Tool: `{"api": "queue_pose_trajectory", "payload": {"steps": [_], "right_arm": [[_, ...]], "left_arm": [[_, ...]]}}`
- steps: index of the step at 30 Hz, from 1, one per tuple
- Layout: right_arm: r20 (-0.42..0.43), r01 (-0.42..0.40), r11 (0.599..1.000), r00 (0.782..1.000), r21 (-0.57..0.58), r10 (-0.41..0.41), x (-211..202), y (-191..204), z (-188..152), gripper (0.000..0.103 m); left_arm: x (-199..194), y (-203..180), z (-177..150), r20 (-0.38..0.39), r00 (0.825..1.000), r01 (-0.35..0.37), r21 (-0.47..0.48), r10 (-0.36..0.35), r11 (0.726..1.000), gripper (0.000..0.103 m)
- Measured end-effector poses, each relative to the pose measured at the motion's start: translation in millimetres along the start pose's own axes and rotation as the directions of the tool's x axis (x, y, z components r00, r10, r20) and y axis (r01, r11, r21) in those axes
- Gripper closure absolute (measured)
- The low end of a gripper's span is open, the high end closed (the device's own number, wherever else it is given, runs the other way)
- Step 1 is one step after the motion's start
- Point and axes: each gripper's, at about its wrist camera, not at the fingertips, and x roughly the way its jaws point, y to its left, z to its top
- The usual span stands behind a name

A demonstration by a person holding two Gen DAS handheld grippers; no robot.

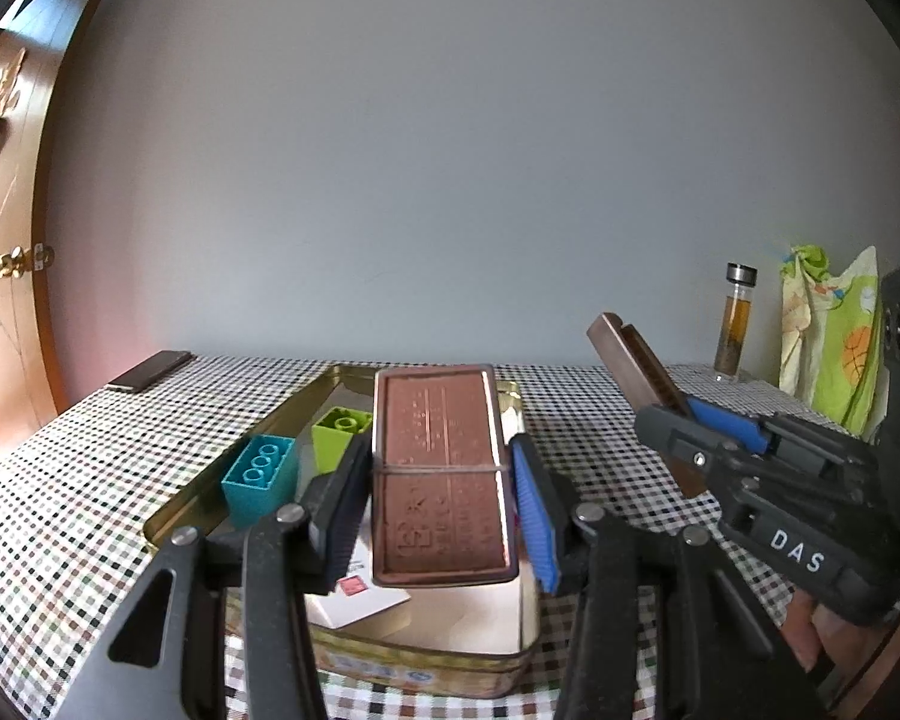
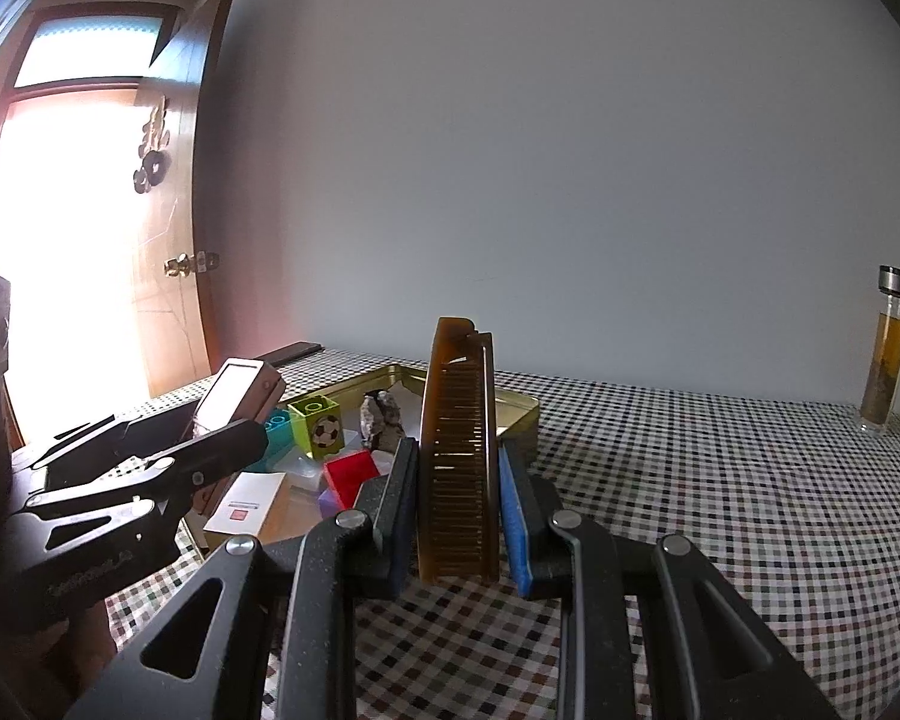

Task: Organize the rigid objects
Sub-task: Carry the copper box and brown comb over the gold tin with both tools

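Observation:
My left gripper (image 1: 444,498) is shut on a flat brown embossed case (image 1: 441,474) with a rubber band round it, held level above the gold tin box (image 1: 210,480). The case also shows in the right wrist view (image 2: 237,393). My right gripper (image 2: 459,516) is shut on a brown comb (image 2: 459,456), held upright above the table to the right of the tin (image 2: 519,414). The comb shows in the left wrist view (image 1: 636,360). In the tin are a teal brick (image 1: 258,477), a green brick (image 1: 337,435), a red block (image 2: 348,477) and a white card (image 2: 246,504).
The table has a checked cloth (image 2: 720,480). A glass bottle (image 2: 885,354) of amber liquid stands at the back right. A green patterned bag (image 1: 834,336) stands beside the bottle. A dark flat object (image 1: 150,369) lies at the back left. A wooden door (image 2: 174,210) is at left.

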Motion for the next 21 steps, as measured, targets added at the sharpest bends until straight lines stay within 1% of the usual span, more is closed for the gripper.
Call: {"api": "queue_pose_trajectory", "payload": {"steps": [11, 21], "right_arm": [[-0.011, -0.024, 1.000, 1.000, -0.010, 0.023, 10, 16, 3, 0.075], [-0.025, -0.036, 0.999, 0.999, -0.011, 0.036, 20, 20, 4, 0.075]], "left_arm": [[2, 18, 1, -0.008, 0.999, -0.033, -0.021, 0.033, 0.999, 0.057], [5, 25, 2, -0.003, 0.997, -0.071, -0.005, 0.071, 0.997, 0.057]]}}
